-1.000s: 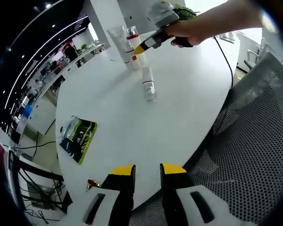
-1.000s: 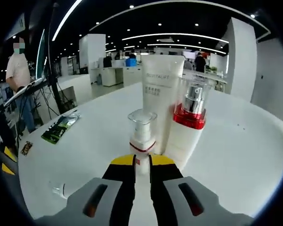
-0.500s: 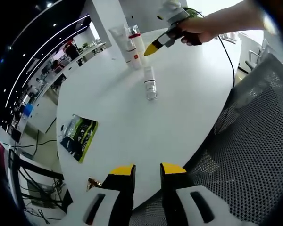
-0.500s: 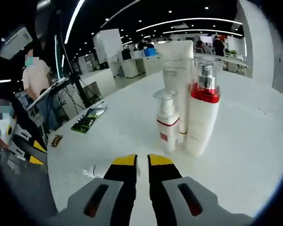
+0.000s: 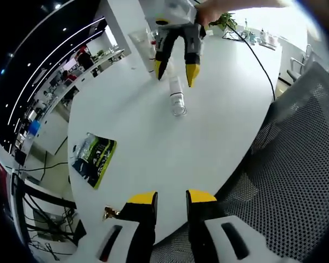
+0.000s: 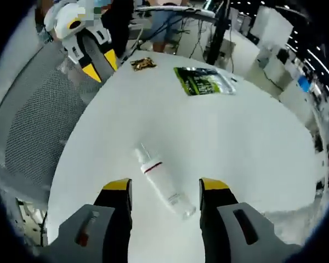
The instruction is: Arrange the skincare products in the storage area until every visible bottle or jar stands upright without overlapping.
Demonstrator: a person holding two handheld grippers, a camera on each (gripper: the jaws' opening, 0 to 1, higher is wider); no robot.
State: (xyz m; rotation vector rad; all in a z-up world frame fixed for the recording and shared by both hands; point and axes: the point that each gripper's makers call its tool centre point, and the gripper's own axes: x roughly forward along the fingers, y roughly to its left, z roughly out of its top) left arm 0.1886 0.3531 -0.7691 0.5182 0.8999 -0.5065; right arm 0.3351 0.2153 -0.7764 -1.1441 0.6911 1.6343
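A white bottle (image 6: 163, 185) with a red band and a clear end lies on its side on the white table (image 6: 252, 153). My right gripper (image 6: 165, 189) hovers over it, open, one jaw on each side and not touching. In the left gripper view the same lying bottle (image 5: 176, 98) sits under the right gripper (image 5: 175, 71), which points down with its jaws spread. Behind it stands an upright white tube (image 5: 139, 45); the other standing bottles are mostly hidden by the gripper. My left gripper (image 5: 171, 198) hangs at the table's near edge, a narrow gap between its jaws, holding nothing.
A green packet (image 5: 93, 160) and a small gold item (image 5: 111, 212) lie near the table's edge, seen also as the packet (image 6: 204, 81) and gold item (image 6: 144, 63). A mesh chair (image 5: 296, 164) stands beside the table. A person stands beyond the far edge.
My right gripper released the small pump bottle standing by the tube, swung over the lying bottle and opened. The left gripper stayed put.
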